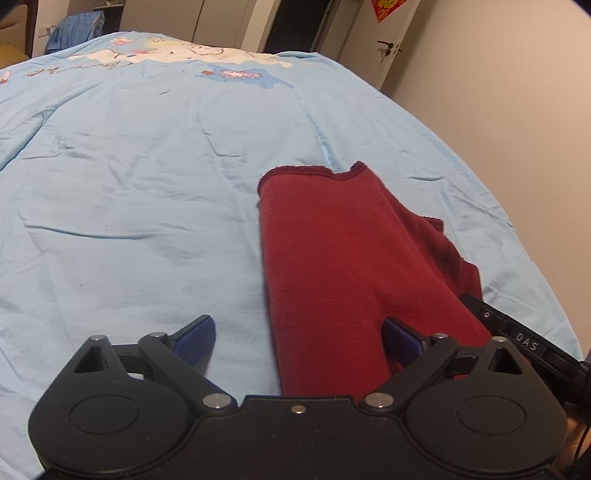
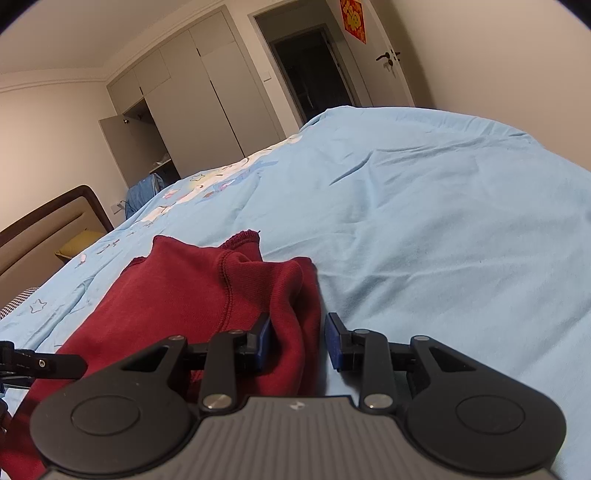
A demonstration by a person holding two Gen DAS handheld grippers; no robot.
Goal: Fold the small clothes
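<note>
A dark red knit garment (image 1: 332, 251) lies folded lengthwise on the light blue bed sheet (image 1: 129, 184). My left gripper (image 1: 299, 338) is open wide; its blue pads straddle the garment's near left edge, low over the sheet. In the right wrist view the same garment (image 2: 192, 291) lies bunched with a stitched seam showing. My right gripper (image 2: 297, 341) is open, its jaws on either side of the garment's raised right fold (image 2: 299, 295), not closed on it. The left gripper's black edge (image 2: 44, 363) shows at the left.
The bed's cartoon print (image 1: 177, 55) lies at the far end. A blue cloth pile (image 1: 74, 29) sits beyond the bed. Wardrobe doors (image 2: 192, 99), a dark doorway (image 2: 310, 70), a wooden headboard (image 2: 55, 218) and a beige wall (image 1: 498, 92) surround the bed.
</note>
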